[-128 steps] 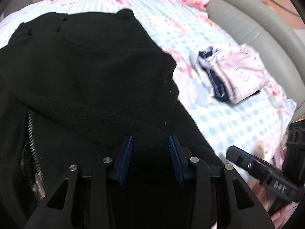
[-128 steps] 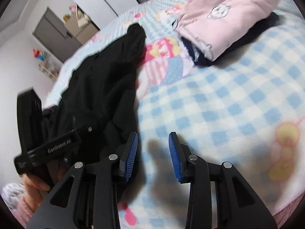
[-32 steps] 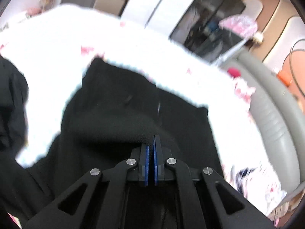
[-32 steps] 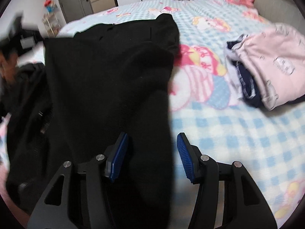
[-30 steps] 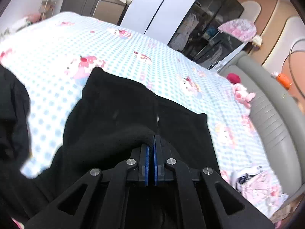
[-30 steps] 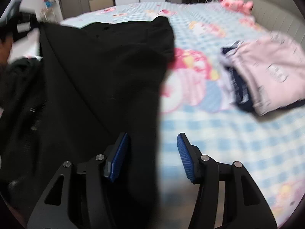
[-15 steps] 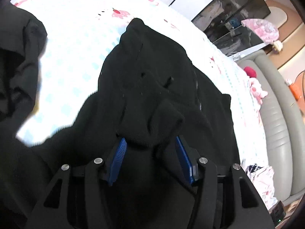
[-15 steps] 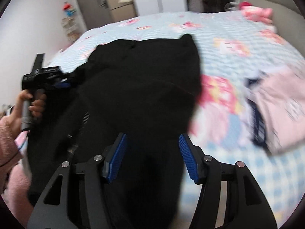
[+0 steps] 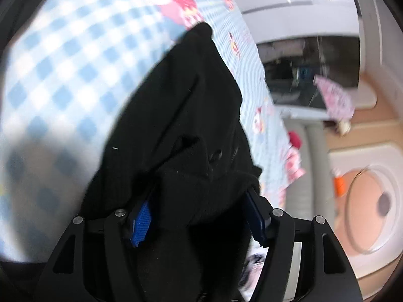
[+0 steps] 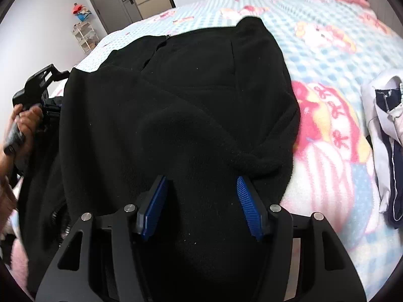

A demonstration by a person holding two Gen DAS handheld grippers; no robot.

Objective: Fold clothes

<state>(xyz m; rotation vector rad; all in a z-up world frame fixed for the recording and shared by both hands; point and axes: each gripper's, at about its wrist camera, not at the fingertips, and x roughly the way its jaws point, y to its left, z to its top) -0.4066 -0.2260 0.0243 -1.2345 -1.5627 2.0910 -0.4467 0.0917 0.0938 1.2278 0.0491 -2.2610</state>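
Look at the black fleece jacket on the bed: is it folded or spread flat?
Partly folded. In the right wrist view the black fleece jacket has one side turned over its middle, a rounded fold edge crossing it, on the checked bedsheet.

No legible text, label, brand, number or sign was found in either wrist view. The checked bedsheet (image 10: 327, 37) carried only cartoon prints without lettering. The folded pale garment (image 10: 385, 105) at the right edge showed no readable marking. Gripper bodies showed no lettering at this moment.

left gripper (image 9: 199, 216) fingers just opening, right gripper (image 10: 201, 206) spread
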